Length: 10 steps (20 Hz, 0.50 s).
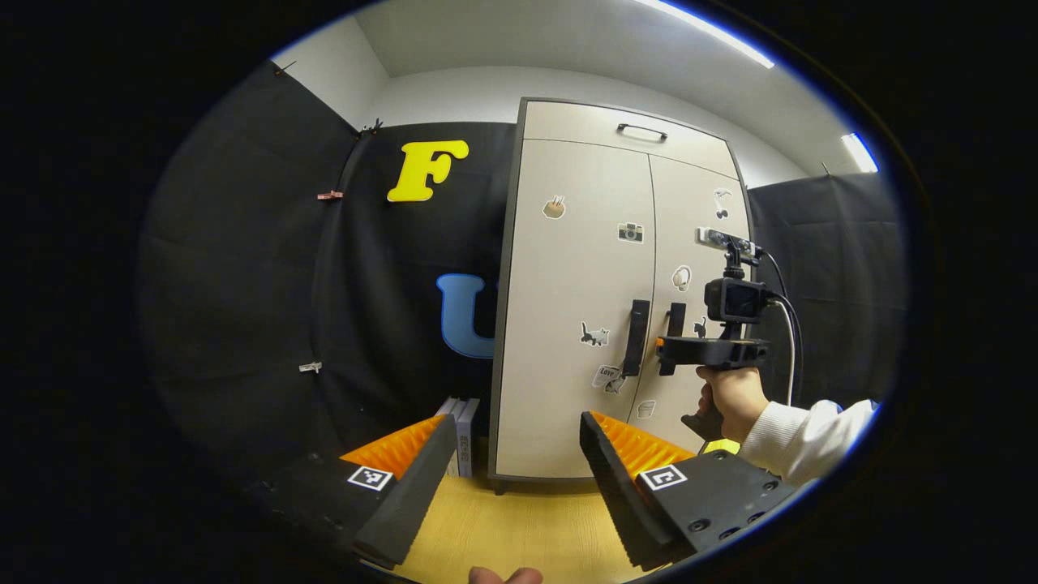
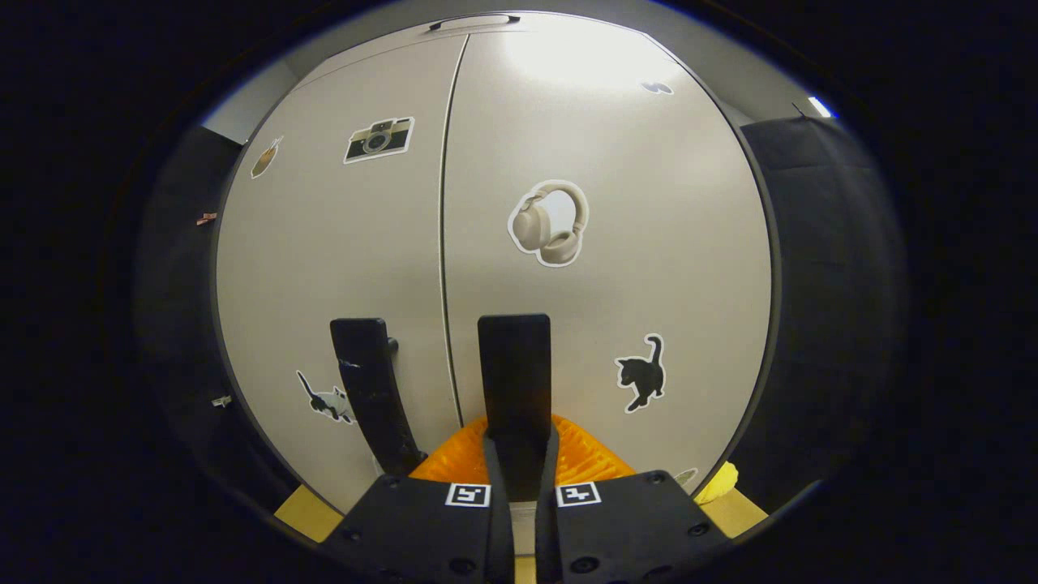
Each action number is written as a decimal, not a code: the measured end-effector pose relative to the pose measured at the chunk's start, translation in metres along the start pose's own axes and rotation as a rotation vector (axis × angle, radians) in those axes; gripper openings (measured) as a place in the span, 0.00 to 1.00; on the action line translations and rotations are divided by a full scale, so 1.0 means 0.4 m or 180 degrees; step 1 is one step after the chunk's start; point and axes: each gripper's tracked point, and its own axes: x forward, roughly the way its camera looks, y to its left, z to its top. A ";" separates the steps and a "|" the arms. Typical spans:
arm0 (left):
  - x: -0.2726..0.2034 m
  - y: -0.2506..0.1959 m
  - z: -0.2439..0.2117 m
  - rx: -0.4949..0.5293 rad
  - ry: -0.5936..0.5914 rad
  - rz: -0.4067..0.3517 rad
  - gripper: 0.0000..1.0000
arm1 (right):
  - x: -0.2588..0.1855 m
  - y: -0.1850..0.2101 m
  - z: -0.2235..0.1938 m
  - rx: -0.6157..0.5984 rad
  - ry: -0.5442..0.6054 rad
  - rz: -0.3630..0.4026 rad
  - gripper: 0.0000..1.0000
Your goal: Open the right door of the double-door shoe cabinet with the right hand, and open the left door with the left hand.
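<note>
The beige shoe cabinet [image 1: 584,405] stands ahead with both doors closed. Its left door [image 1: 568,268] carries a dark upright handle [image 1: 636,337], and the right door [image 1: 697,235] has its own handle [image 1: 675,318]. My left gripper [image 1: 516,422] is open, well short of the cabinet and below the left handle. A hand [image 1: 734,397] holds my right gripper [image 1: 666,350] against the right handle. In the right gripper view that gripper [image 2: 519,442] is shut on the right door handle [image 2: 513,365], with the left handle [image 2: 369,389] just beside it.
A drawer with a bar handle [image 1: 641,130] tops the cabinet. Grey books [image 1: 460,434] lean at its left foot on the wooden floor [image 1: 503,527]. A yellow object [image 2: 718,484] lies at the cabinet's lower right. Black cloth walls flank both sides.
</note>
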 end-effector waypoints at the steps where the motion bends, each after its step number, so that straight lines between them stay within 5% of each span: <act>1: -0.005 0.000 0.000 0.0001 0.0003 0.0007 0.95 | -0.009 -0.003 0.006 -0.0030 -0.0032 -0.0015 0.14; 10: -0.073 0.007 0.015 -0.0051 -0.0039 0.0160 0.95 | -0.078 -0.036 0.022 0.0055 -0.0127 0.0183 0.10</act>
